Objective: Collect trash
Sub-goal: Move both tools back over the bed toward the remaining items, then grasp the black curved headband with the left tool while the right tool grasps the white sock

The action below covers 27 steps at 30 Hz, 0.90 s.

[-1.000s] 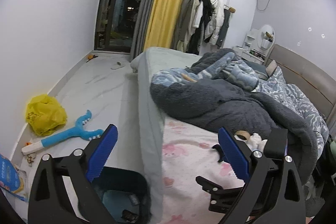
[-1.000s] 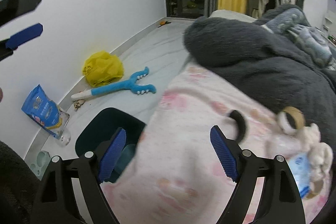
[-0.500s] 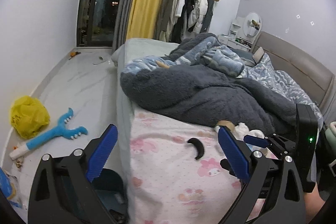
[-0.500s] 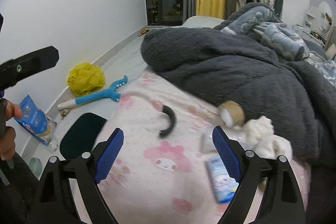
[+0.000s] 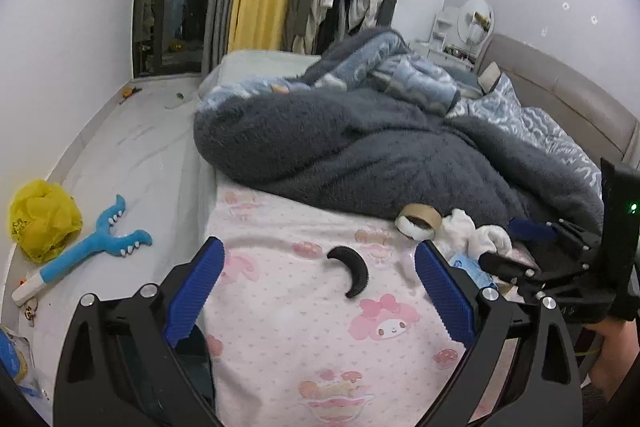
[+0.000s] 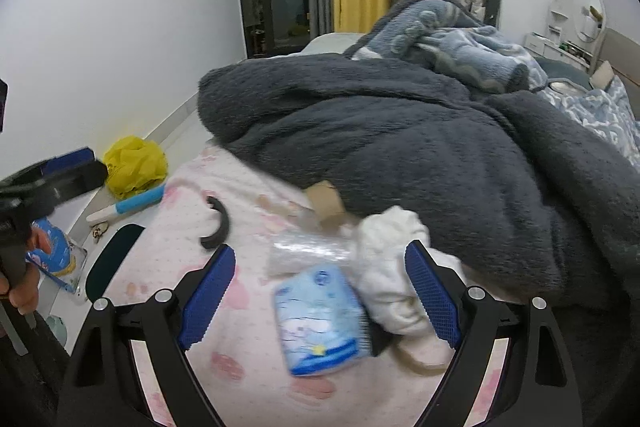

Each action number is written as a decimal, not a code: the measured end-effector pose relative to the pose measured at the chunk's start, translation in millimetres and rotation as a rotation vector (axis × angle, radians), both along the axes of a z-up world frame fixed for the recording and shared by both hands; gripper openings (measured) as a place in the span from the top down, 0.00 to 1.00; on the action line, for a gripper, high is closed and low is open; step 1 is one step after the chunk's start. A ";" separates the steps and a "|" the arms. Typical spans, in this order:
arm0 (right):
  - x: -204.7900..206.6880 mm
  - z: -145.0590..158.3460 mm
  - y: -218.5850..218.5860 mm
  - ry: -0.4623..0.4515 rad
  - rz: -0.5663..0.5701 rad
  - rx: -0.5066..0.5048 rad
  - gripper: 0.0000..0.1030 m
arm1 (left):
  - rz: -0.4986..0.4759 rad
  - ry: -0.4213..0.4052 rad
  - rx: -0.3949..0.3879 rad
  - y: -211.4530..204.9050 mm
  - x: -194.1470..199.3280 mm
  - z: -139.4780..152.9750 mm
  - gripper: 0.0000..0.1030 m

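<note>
Both tools open, empty. Right tool (image 6: 318,293) view shows blue packet (image 6: 318,319) between its jaws; left tool (image 5: 316,287) view frames black crescent (image 5: 352,269).

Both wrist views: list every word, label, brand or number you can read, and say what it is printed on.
No text can be read.
Blue packet on the pink sheet: cartoon print, lettering blurred.
Blue bag on the floor: print too blurred to read.
Pink sheet: cartoon figures only, no words.
</note>
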State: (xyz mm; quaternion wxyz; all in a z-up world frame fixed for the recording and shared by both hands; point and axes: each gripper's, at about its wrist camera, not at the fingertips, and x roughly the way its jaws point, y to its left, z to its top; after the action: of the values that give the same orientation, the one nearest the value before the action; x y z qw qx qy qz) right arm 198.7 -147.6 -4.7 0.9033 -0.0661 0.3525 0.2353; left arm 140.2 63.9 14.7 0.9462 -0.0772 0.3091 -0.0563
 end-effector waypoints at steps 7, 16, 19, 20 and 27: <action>13.6 -9.2 -26.5 0.021 -0.030 0.013 0.15 | -0.011 0.011 0.018 -14.9 10.2 -13.1 0.05; 22.8 -15.0 -49.8 0.029 -0.038 0.026 0.15 | -0.019 0.051 -0.007 -25.5 29.5 -35.2 0.05; 26.8 -16.8 -57.7 0.038 -0.041 0.044 0.15 | -0.025 0.058 0.000 -32.4 34.8 -39.8 0.05; 27.8 -18.0 -60.5 0.042 -0.043 0.050 0.15 | -0.028 0.058 0.002 -34.6 35.8 -41.0 0.05; 37.1 -32.4 -67.8 0.080 -0.032 0.066 0.15 | -0.055 0.067 0.028 -50.1 45.1 -49.9 0.06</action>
State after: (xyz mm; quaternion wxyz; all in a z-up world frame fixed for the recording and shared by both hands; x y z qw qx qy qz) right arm 235.8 -215.5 -37.1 0.8939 -0.0213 0.3813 0.2347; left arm 185.3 13.7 -35.2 0.9345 -0.0570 0.3431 -0.0753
